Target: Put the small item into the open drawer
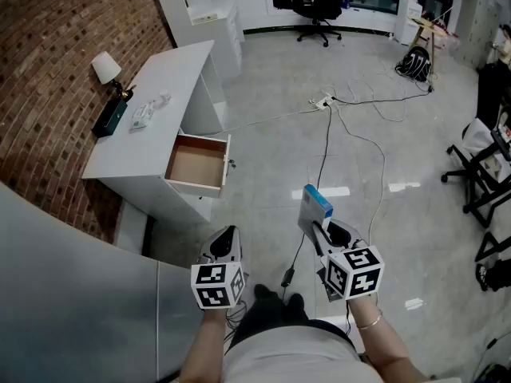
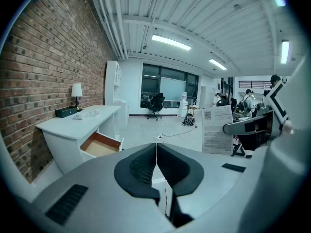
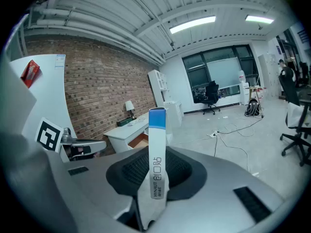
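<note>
Gripping the lower end of a slim white box [image 3: 157, 144] between its dark pads, the right gripper [image 3: 156, 169] is clamping the small item edge-on, so the box is standing out well beyond the jaw tips; its long axis is running along the line of the jaws, and its blue end is pointing forward, away from the person, and slightly upward; in the head view the same box [image 1: 316, 203] is rising from the right gripper [image 1: 318, 228] toward the upper left, blue end farthest from the hand, above the pale floor; the left gripper [image 2: 156, 166] is staying empty, its two jaws meeting with nothing between them, and in the head view it [image 1: 227, 239] is hovering beside the right one, at about the same level and a little to its left; ahead and to the left, well apart from the box, the open drawer [image 1: 194, 166] is hanging pulled out of the white desk [image 1: 172, 78], its brown inside showing bare; the right gripper view is showing that drawer [image 3: 140, 141] just left of the box's upright edge, far behind it; on the desk top a small lamp [image 1: 105, 68] and a dark oblong case [image 1: 109, 118] are sitting by the brick wall; cables [image 1: 351, 102] are trailing across the floor beyond.
</note>
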Motion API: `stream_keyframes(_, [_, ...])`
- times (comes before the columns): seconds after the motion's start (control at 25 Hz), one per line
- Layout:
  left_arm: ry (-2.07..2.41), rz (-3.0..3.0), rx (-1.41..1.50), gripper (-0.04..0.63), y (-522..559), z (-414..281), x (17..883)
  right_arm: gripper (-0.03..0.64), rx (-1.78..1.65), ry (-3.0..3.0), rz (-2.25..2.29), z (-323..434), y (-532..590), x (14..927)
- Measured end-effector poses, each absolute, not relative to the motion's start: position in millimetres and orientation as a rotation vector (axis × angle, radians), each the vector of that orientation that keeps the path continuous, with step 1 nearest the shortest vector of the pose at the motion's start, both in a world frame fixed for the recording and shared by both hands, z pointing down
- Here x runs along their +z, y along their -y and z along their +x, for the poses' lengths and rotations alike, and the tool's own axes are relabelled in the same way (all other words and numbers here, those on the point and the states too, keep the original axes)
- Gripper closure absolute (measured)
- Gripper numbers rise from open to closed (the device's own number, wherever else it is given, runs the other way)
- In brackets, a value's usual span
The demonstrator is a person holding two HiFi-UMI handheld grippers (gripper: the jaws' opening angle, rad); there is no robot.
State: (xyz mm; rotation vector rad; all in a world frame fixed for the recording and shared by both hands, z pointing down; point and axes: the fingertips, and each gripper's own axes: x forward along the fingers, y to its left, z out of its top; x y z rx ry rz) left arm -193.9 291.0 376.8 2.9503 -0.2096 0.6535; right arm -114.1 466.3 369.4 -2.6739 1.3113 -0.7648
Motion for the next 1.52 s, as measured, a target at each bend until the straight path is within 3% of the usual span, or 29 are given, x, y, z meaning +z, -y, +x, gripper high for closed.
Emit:
stream_keyframes(1.08, [0.278, 2.948, 0.682, 0.572, -300, -186, 384, 0.523, -0.768, -1.383, -2.607, -99, -471, 373])
stream_keyframes(1.52, [0.305, 2.934, 0.674, 0.572, -247, -137, 390, 0.523, -0.781, -1.395, -2.593, -49, -421, 374])
